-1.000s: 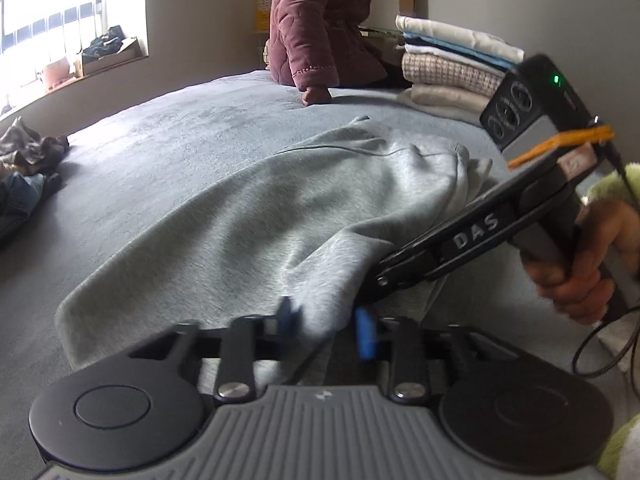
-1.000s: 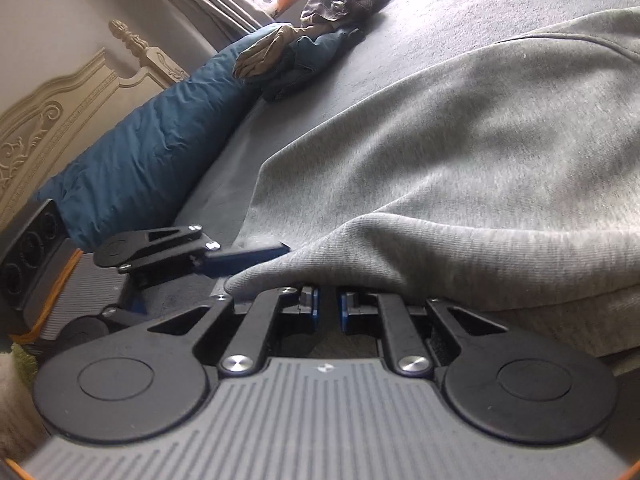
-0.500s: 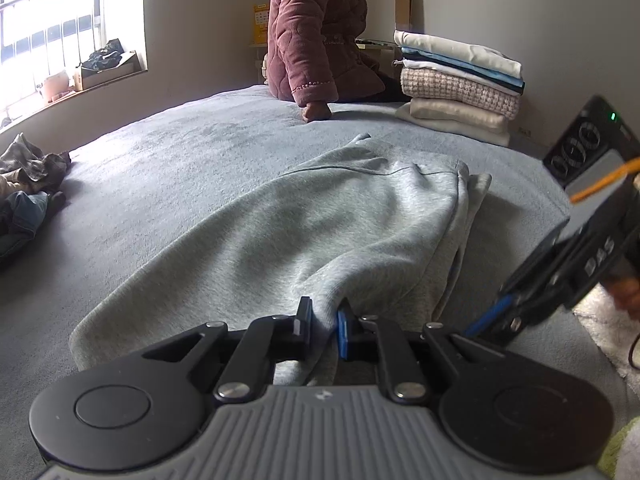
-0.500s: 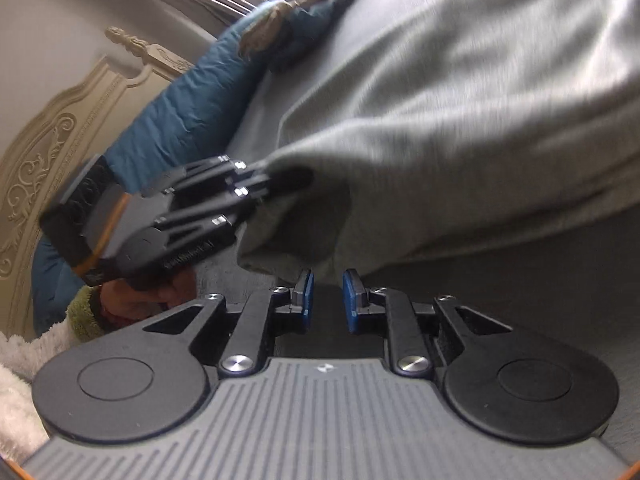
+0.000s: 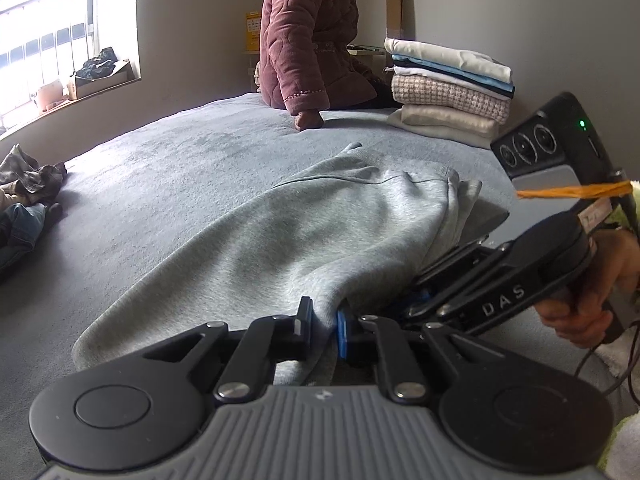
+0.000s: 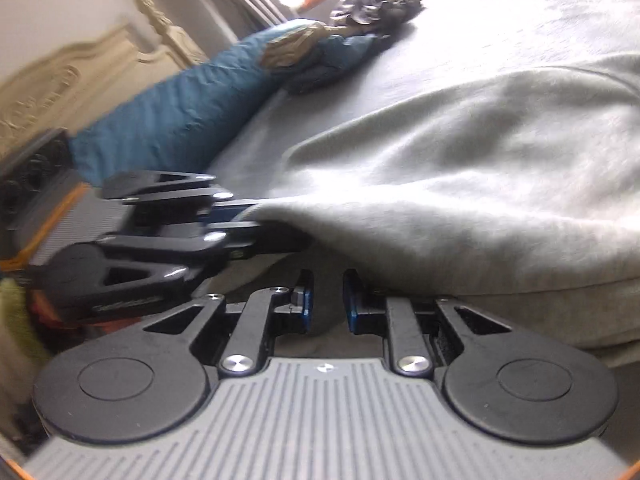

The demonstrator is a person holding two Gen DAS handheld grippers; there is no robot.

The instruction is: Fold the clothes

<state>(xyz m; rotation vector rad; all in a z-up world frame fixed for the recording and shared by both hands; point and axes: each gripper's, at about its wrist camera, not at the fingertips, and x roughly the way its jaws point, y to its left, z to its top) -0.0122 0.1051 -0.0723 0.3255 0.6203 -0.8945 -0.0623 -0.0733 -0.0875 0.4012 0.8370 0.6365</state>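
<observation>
A grey sweatshirt lies part-folded on the grey bed. My left gripper is shut on its near edge and lifts it slightly. In the right wrist view the same grey sweatshirt fills the right side, and the left gripper pinches its edge at centre left. My right gripper sits just under the lifted edge with a narrow gap between its blue pads; whether cloth lies between them is unclear. The right gripper also shows in the left wrist view, its tips against the cloth.
A person in a maroon quilted coat sits at the bed's far edge. A stack of folded clothes stands at the back right. Crumpled clothes lie at the left. A blue pillow and carved headboard stand beyond.
My right gripper has swung back in from the right to the sweatshirt's near edge beside the left gripper. The left gripper, open a second ago, has shut on that edge and holds it.
</observation>
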